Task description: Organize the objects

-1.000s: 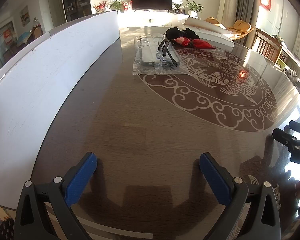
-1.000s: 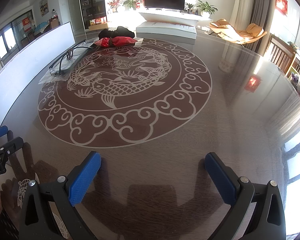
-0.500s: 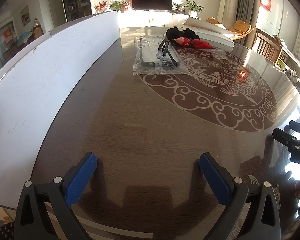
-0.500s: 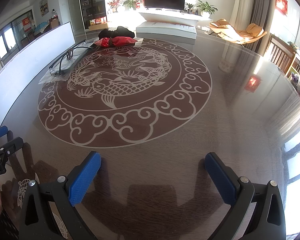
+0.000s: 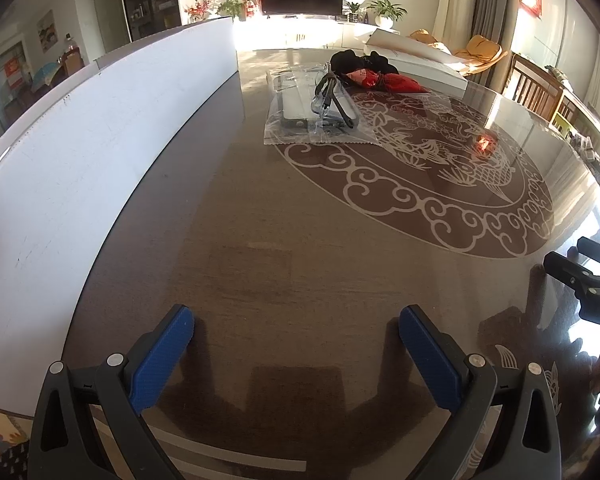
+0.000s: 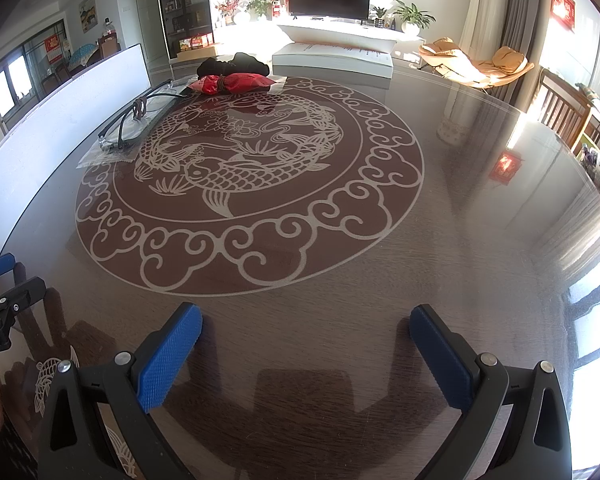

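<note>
A clear plastic bag (image 5: 300, 120) holding a flat white item and a black cable (image 5: 334, 98) lies far ahead on the table; in the right wrist view this clear bag (image 6: 112, 148) sits at the far left. Behind it lie a red bundle (image 5: 388, 80) (image 6: 228, 81) and a black cloth (image 5: 356, 60) (image 6: 232, 65). My left gripper (image 5: 296, 328) hovers open over bare table near its front edge. To its right, my right gripper (image 6: 306, 326) is also open and empty. Both are far from the objects.
The glossy round table (image 6: 480, 240) carries a large fish-and-cloud medallion (image 6: 244, 184). A long white panel (image 5: 80, 152) stands along the table's left side. A white box (image 6: 332, 60) sits at the far edge. A wooden chair (image 6: 564, 108) stands at the right.
</note>
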`<state>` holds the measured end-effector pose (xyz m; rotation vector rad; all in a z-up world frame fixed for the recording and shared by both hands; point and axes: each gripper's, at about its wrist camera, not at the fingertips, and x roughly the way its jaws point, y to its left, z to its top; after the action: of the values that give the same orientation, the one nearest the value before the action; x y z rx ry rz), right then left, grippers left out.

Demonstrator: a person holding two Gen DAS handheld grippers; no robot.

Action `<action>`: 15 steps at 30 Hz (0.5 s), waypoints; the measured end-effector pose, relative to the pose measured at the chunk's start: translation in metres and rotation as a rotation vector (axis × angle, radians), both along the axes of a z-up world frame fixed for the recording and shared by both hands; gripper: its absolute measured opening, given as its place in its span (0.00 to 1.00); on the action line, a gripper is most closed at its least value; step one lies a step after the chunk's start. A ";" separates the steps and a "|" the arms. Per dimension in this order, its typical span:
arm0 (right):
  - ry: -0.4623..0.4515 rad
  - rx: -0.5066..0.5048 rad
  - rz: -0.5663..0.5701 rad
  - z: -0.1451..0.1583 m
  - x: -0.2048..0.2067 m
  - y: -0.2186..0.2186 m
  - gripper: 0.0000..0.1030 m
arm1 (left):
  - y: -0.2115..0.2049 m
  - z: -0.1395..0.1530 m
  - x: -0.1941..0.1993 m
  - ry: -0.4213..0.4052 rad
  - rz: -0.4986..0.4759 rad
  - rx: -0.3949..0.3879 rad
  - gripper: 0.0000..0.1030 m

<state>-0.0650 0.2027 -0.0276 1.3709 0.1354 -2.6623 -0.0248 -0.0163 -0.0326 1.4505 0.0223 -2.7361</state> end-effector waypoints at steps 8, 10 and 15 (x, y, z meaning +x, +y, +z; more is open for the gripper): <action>0.000 0.000 0.000 0.000 0.000 0.000 1.00 | 0.000 0.000 0.000 -0.016 -0.010 0.002 1.00; 0.000 0.000 0.000 0.000 0.000 0.000 1.00 | 0.000 0.000 0.001 -0.019 -0.012 0.002 1.00; 0.000 0.000 0.000 0.000 0.000 0.000 1.00 | -0.001 0.001 0.001 -0.038 -0.026 0.012 1.00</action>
<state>-0.0650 0.2026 -0.0277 1.3708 0.1351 -2.6623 -0.0233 -0.0170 -0.0320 1.5158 0.0182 -2.7326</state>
